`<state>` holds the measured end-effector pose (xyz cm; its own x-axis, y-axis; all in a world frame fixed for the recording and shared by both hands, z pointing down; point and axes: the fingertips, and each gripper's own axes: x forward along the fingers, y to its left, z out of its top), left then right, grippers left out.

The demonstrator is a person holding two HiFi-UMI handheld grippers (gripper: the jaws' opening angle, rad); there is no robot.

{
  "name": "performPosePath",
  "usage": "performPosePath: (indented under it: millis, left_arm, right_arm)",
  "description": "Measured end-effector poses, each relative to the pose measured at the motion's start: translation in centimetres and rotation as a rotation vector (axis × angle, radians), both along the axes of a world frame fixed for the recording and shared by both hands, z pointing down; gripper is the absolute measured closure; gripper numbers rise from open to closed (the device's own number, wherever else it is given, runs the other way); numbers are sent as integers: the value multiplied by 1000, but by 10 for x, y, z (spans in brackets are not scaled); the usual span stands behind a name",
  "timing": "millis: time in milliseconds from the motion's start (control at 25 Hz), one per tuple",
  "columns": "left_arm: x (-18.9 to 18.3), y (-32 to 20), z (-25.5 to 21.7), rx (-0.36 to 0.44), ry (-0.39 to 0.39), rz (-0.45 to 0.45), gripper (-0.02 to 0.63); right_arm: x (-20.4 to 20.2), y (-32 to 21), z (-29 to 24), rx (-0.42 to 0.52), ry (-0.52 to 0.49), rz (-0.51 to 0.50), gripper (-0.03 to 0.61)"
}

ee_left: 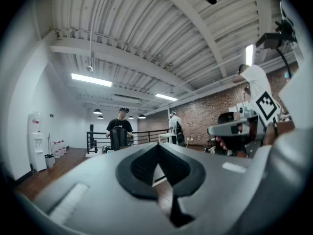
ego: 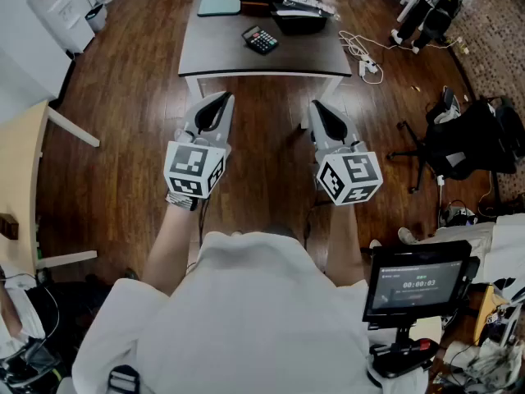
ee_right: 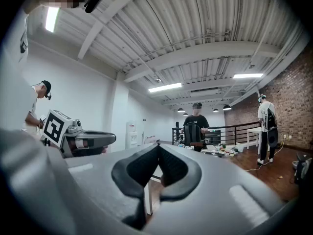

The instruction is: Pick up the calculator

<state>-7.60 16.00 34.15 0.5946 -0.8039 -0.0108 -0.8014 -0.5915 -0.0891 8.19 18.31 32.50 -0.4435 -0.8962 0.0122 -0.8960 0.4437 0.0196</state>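
Calculator ahead of both grippers, well apart from closed fingers

The calculator (ego: 260, 39) is seen lying flat near the front edge of the grey surface (ego: 215, 56), ahead of both grippers and well apart from them, with bare wooden floor below the tips. In the head view it is placed ahead of the gap between the two, slightly nearer the left gripper (ego: 221, 98) than the right gripper (ego: 317, 105). Its long axis appears slanted to the surface's front edge, running from ahead-left to nearer-right, though this is small in the picture and cannot be fixed with certainty.

Both grippers are held level, side by side, pointing toward the surface. In the left gripper view the fingers (ee_left: 139, 166) are pressed together with nothing between them. The same is shown for the right gripper's fingers (ee_right: 131, 173).

A forward reach is judged to be needed first. The fingers of the chosen gripper would then have to be parted and turned across the calculator's short side before any grasp. The left gripper seems marginally better placed.
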Motion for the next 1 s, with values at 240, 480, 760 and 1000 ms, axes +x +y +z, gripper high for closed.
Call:
performPosePath:
  millis: [240, 480, 760, 1000]
  left_arm:
    - [-5, -8, 1, -10, 0, 11, 615]
    - [-2, -41, 8, -11, -3, 11, 615]
    - [9, -114, 9, 6, -12, -16, 614]
    - [33, -180, 0, 7, -24, -25, 614]
  right_arm:
    - [-8, -6, 3, -14, 5, 9, 577]
    - [-7, -40, 7, 0, 15, 15, 577]
    - [0, -120, 3, 35, 14, -10, 577]
    - [21, -194, -5, 22, 6, -29, 577]
